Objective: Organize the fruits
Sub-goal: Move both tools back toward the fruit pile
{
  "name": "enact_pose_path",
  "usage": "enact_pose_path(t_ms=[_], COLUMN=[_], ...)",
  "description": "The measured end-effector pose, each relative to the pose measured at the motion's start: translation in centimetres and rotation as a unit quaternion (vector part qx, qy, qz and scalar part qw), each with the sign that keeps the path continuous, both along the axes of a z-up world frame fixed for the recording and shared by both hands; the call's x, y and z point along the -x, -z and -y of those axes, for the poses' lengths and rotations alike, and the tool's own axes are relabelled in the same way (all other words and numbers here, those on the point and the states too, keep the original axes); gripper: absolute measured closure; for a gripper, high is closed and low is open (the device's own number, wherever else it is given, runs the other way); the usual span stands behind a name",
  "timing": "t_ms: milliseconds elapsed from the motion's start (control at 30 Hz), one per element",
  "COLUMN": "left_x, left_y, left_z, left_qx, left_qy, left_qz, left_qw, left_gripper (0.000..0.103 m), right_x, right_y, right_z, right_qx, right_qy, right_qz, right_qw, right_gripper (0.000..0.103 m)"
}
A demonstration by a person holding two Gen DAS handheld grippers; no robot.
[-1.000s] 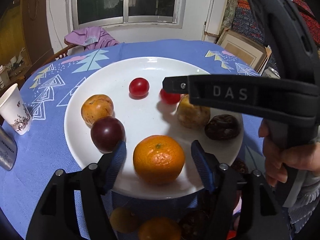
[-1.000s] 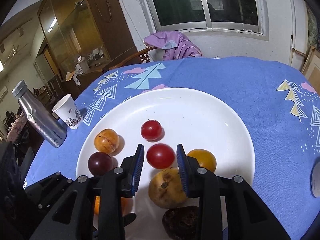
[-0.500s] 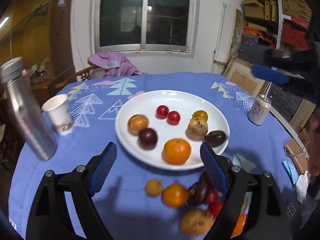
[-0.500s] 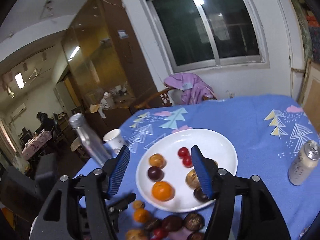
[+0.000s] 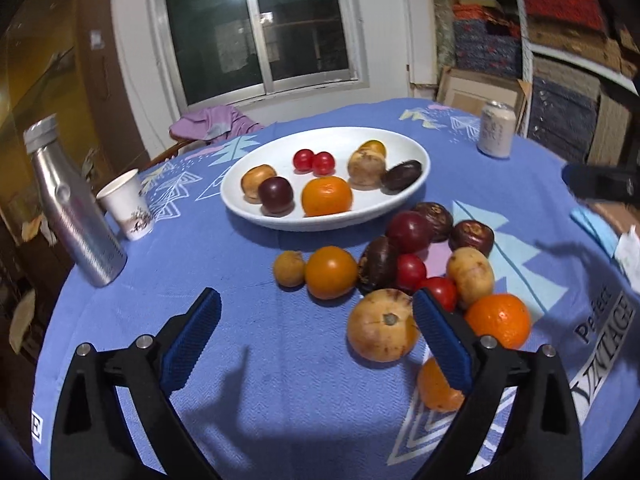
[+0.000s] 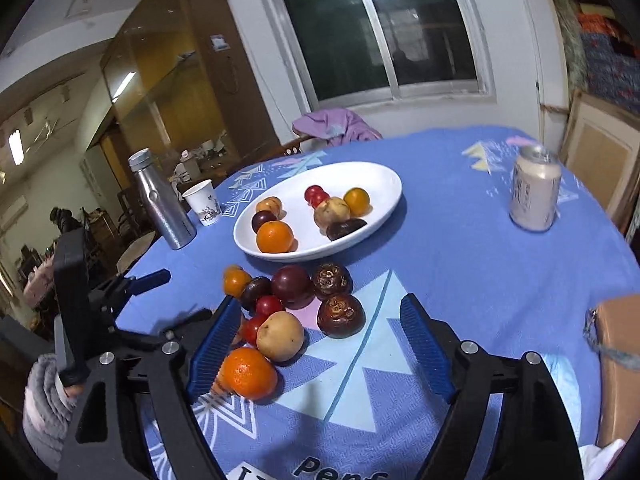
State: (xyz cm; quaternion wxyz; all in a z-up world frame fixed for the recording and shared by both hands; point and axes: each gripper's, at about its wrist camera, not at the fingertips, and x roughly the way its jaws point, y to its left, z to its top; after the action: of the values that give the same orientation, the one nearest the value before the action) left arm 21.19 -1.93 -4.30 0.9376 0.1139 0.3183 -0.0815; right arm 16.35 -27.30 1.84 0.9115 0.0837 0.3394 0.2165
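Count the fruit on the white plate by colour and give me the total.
Red tomatoes: 2
Orange mandarin: 1
Dark purple plum: 1
Dark brown fruit: 1
Yellow to tan fruits: 3
Total on the white plate: 8

The counter [image 5: 260,360] wears a blue patterned cloth. On it sit a white plate [image 5: 416,184], a loose fruit pile [image 5: 400,264], a metal bottle [image 5: 72,208], a paper cup [image 5: 126,206] and a can [image 5: 496,130].
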Motion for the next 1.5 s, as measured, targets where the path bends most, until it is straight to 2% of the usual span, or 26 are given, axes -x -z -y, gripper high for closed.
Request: enact_pose_path(t_ms=[133, 267, 400, 600, 700, 800, 933, 1000, 1067, 1167, 1300, 1367, 1500], left_x=[-0.4, -1.4, -2.1, -0.8, 0.0, 1.2, 1.5, 1.7, 2.2, 1.8, 0.9, 0.7, -0.8], left_y=[0.6, 1.1, 1.5, 0.9, 0.2, -0.2, -0.4, -1.1, -1.6, -1.2, -0.8, -0.7, 0.6], left_z=[0.8, 1.0, 1.1, -1.3, -3.2, -6.0, -10.1, -10.5, -9.5, -6.6, -2.5, -1.0, 0.4], left_qx=[-0.016, -0.017, -0.011, -0.013, -0.015, -0.026, 0.035, 0.07, 0.086, 0.06, 0.037, 0.027, -0.013], left_qy=[0.007, 0.008, 0.012, 0.004, -0.023, -0.075, -0.141, -0.134, -0.106, -0.061, -0.015, -0.005, -0.012], left_qz=[-0.009, -0.032, -0.05, -0.032, -0.017, 0.005, -0.004, 0.007, 0.019, 0.006, -0.005, -0.004, -0.026], left_qw=[0.9998, 0.9993, 0.9986, 0.9994, 0.9995, 0.9968, 0.9894, 0.9885, 0.9905, 0.9963, 0.9992, 0.9996, 0.9995], left_gripper=[0.008, 0.008, 0.004, 0.004, 0.004, 0.004, 0.004, 0.004, 0.004, 0.004, 0.004, 0.004, 0.004], right_x=[0.2, 0.5, 0.3, 0.2, 0.1, 0.2, 0.4, 0.5, 0.5, 0.2, 0.0, 0.0, 0.0], right_y=[-0.2, -0.2, 0.2, 0.4, 0.3, 0.0, -0.2, -0.2, 0.0, 0.1, 0.3, 0.4, 0.3], right_z=[-0.3, -0.9, -1.1, -0.9, -0.5, -0.2, -0.4, -0.6, -0.7, -0.6, -0.5, -0.4, -0.1], right_qx=[-0.009, 0.0, 0.005, 0.004, -0.005, -0.013, -0.017, -0.013, -0.01, -0.011, -0.015, -0.015, -0.02], right_qy=[-0.007, -0.011, -0.011, -0.008, -0.004, -0.002, -0.008, -0.012, -0.011, -0.006, -0.001, 0.002, 0.004], right_qz=[0.001, 0.004, -0.007, -0.011, -0.014, -0.012, -0.01, -0.009, -0.009, -0.013, -0.02, -0.019, -0.02], right_qw=[1.0, 1.0, 1.0, 1.0, 1.0, 1.0, 1.0, 1.0, 1.0, 1.0, 1.0, 1.0, 1.0], right_gripper=[0.014, 0.014, 0.014, 0.014, 0.013, 0.013, 0.013, 0.013, 0.013, 0.013, 0.013, 0.013, 0.013])
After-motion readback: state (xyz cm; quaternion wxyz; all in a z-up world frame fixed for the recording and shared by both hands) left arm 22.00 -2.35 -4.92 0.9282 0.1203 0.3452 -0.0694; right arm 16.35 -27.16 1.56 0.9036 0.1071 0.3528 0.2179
